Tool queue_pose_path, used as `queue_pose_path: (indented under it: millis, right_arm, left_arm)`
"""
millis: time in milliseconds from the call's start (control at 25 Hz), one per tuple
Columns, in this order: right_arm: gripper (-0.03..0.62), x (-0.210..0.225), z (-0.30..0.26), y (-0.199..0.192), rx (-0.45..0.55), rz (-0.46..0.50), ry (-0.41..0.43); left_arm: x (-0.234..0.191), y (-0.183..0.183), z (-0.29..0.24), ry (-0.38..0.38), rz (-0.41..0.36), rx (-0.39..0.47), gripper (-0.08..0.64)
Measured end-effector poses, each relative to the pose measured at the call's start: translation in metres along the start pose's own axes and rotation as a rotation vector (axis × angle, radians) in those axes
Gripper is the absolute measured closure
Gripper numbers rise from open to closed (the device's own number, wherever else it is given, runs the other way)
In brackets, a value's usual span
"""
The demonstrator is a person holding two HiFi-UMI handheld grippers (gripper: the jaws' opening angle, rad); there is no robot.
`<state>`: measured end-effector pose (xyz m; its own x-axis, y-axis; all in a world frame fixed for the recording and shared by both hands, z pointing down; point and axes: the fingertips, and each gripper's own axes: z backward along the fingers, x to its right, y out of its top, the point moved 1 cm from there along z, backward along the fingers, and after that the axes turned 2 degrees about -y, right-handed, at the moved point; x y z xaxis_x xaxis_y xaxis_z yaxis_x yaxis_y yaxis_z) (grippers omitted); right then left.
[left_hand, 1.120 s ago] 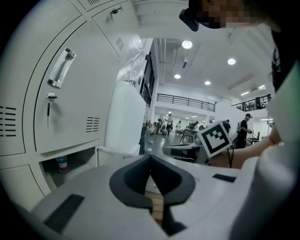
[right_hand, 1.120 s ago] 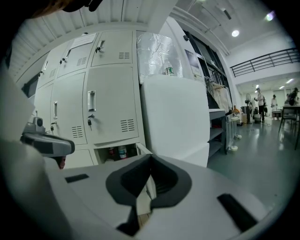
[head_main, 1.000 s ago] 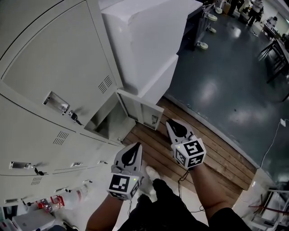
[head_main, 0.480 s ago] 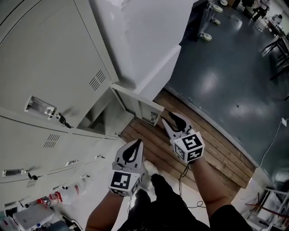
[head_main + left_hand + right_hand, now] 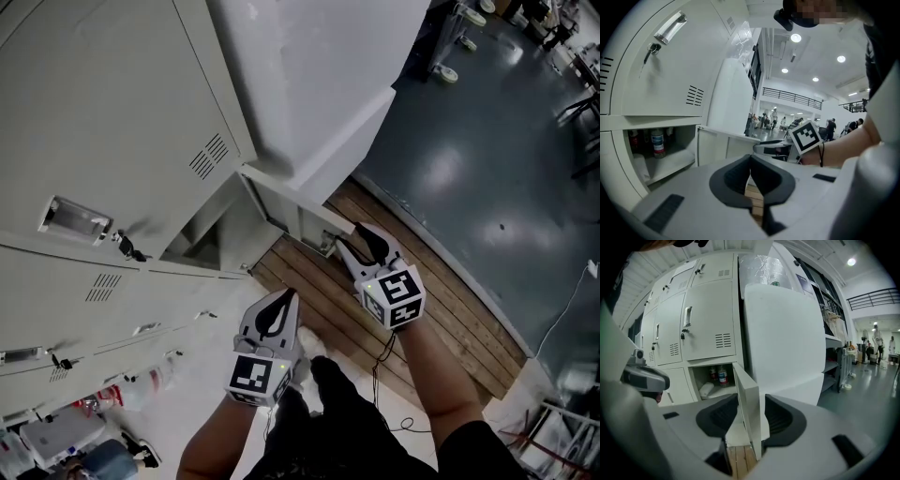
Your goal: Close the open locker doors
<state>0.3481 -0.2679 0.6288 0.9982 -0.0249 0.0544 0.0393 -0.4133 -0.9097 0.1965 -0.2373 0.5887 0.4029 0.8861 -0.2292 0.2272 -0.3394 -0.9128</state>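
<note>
Open door: one low locker door (image 5: 746,390) stands swung out from the bank, edge-on to the right gripper view, with its compartment exposed behind it.
Inside the compartment: two bottles (image 5: 720,376) and a pale bundle on the shelf, well behind the door's swing.
Other doors: the upper locker doors (image 5: 710,326) in sight lie flush and shut, with keys hanging in their locks. The row at the lower left of the head view is partly cut off, so I can't rule out another door ajar there.
Right gripper (image 5: 356,240): its fingers (image 5: 780,416) are spread and have just been opening. The free edge of the locker door stands between them, and neither pad appears to press on it.
Left gripper (image 5: 751,174): fingers clenched together on nothing, held low over the wooden floor (image 5: 309,305) and well apart from the door.
Neighbour: a tall white panel (image 5: 787,343) sits just beside the locker, on the side the door swings toward.
Done so far: judging by the shut doors, most of the bank needs no work.
Left to do: this low door has to be swung back to its frame. It looks close to fully open, so the whole swing remains.
Step in hand: probably lining up on the door's edge to take it or push it.
</note>
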Motion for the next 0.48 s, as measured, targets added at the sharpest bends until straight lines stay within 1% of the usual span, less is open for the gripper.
queue_pose_path:
  millis: [200,280,480]
  right_arm:
    - [0.414,-0.004,-0.009,0.001,-0.007,0.049,0.016]
    - [0.418,-0.006,-0.011,0.002,-0.008,0.069,0.015]
    - [0.469,-0.011,-0.014,-0.001,-0.017,0.091,0.009]
  left_arm:
    - [-0.004,-0.002,0.002,0.015,0.011,-0.023,0.555]
    - [-0.005,-0.003,0.003,0.02,0.018,-0.004,0.555]
    - [-0.011,-0.007,0.01,0.035,0.029,0.001,0.555]
